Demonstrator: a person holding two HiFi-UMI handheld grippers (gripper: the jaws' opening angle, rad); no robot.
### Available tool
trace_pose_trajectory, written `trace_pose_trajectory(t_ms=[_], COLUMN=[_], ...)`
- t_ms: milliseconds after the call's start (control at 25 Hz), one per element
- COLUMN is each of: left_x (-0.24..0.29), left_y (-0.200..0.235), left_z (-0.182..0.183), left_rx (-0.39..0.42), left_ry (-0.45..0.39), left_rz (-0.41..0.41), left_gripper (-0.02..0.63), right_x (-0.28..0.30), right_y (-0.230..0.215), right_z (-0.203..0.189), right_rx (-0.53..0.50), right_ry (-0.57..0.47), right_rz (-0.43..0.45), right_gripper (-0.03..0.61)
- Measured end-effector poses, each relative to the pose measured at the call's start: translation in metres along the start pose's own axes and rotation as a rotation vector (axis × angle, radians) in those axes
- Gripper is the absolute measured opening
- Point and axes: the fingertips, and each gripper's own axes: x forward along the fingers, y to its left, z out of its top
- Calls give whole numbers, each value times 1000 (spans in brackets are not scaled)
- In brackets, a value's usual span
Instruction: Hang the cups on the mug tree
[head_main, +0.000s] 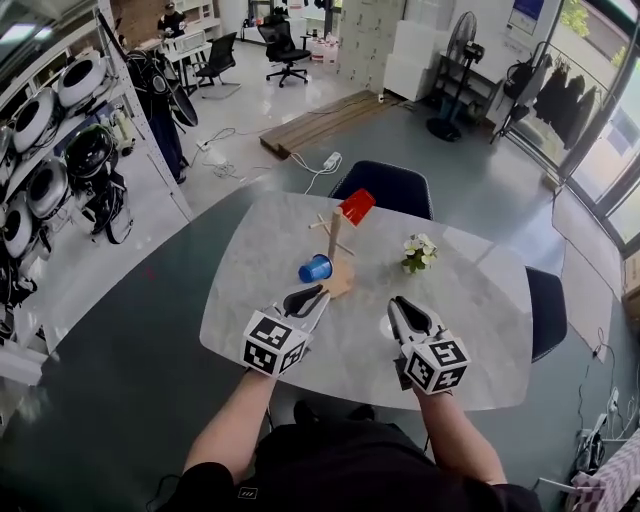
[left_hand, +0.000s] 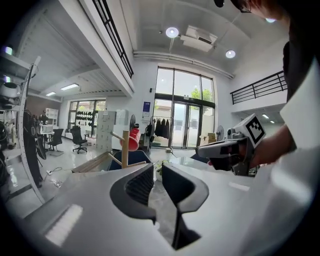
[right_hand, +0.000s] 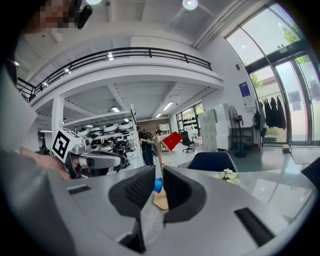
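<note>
Nearest the person, the left gripper (head_main: 318, 294) and the right gripper (head_main: 398, 303) are held side by side over the near part of the marble table (head_main: 480, 330), both pointing towards the mug tree (head_main: 334, 243). In each gripper view the jaws are seen drawn almost together, with only a narrow slit left. Nothing is pinched by either; only the table and the tree are seen through the gaps.

Just beyond the left gripper's tips the wooden base of the tree is found. A blue cup (head_main: 315, 268) is carried on a low peg at the tree's left, lying sideways just above the table. Higher up and further back, a red cup (head_main: 356, 206) is hung tilted on the top peg. A small pot of white flowers (head_main: 419, 252) is set to the right of the tree, apart from it.

No other cup is seen on the table, so the hanging is judged to be complete, or very nearly so. Nothing is left to be picked up. The next move is judged to call only for the grippers to be kept clear of the tree, so that neither cup is knocked from its peg.
</note>
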Motion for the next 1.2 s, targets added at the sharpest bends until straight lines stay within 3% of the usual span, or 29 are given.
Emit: trace_pose_trajectory(t_ms=[320, 440, 760, 1200], left_x=[26, 39, 67, 111], left_y=[-18, -28, -50, -86], left_z=[2, -2, 3, -23], left_rx=[-15, -27, -37, -44], left_ry=[11, 21, 12, 39], left_rz=[39, 31, 42, -42], left_gripper=[12, 11, 11, 11], right_x=[-27, -34, -55, -68], right_y=[-43, -60, -103, -131], right_z=[-3, -8, -22, -84], right_rx=[-27, -16, 24, 75], right_ry=[-6, -8, 4, 65], right_rz=[4, -5, -50, -85], right_gripper=[63, 117, 150, 264])
